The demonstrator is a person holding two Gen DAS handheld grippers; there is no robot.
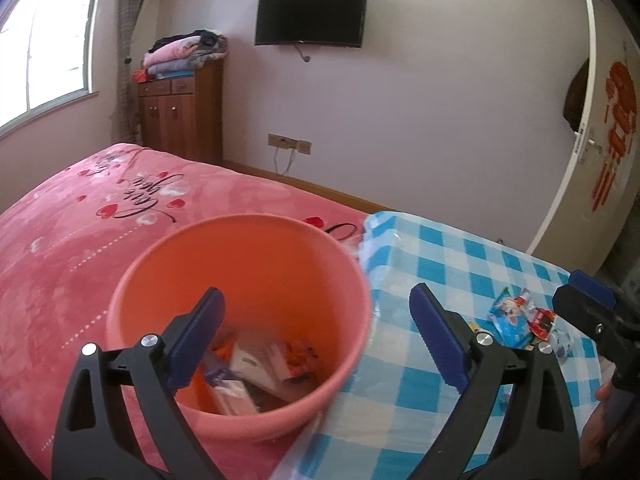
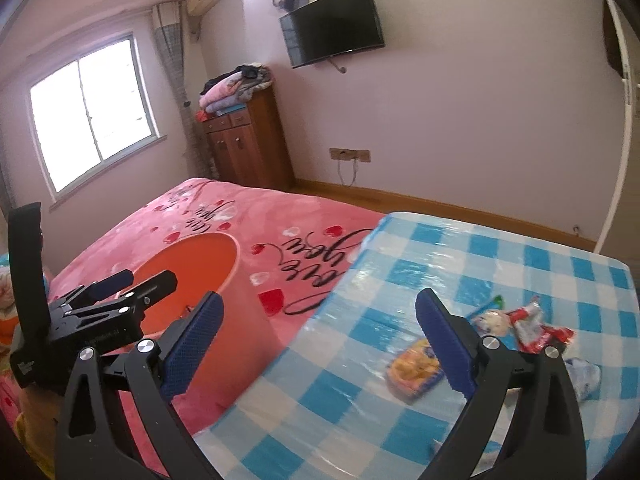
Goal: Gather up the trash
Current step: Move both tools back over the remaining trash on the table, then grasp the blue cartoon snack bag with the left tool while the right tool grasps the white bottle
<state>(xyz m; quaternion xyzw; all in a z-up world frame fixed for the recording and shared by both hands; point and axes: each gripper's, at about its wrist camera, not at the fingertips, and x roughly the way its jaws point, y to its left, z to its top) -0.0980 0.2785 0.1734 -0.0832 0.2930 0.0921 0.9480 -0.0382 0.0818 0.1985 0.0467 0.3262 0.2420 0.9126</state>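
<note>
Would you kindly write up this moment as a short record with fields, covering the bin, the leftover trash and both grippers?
setting: bedroom, pink bedspread; blue checked cloth beside it
bin: orange bucket standing on the bedspread, next to the checked cloth
bin contents: several wrappers and packets at the bottom
trash left out: yellow packet, red wrapper, blue-and-white wrapper, all on the checked cloth
left gripper: open, empty, above the bucket
right gripper: open, empty, over the cloth's edge, left of the wrappers

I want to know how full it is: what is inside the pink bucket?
The pink bucket holds several wrappers and small cartons on its bottom; the near wall and left gripper hide some.
</note>
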